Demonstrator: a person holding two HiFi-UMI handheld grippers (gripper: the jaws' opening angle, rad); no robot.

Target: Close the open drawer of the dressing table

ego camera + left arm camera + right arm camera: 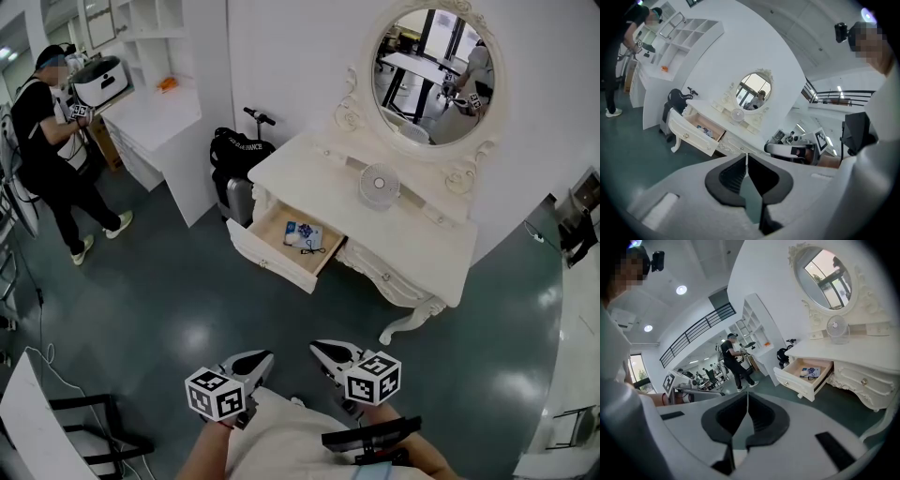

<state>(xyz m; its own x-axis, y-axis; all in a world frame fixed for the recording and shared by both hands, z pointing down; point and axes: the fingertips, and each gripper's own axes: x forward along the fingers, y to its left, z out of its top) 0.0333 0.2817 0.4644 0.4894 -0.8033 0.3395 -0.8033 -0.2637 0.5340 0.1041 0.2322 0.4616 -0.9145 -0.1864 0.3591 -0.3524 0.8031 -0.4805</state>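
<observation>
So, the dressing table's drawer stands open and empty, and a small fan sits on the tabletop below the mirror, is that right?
Not quite: the drawer is open but not empty; the head view shows a few small items lying in it. The small fan does sit on the tabletop below the mirror.

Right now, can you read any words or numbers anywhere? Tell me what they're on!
Black bag: a line of white letters, too blurred to read for sure; the end looks like "BALANCE".
Packet in the open drawer: blue print, too small to read.
Patterned cubes: black-and-white squares only, no words.
Nothing else readable.
</observation>
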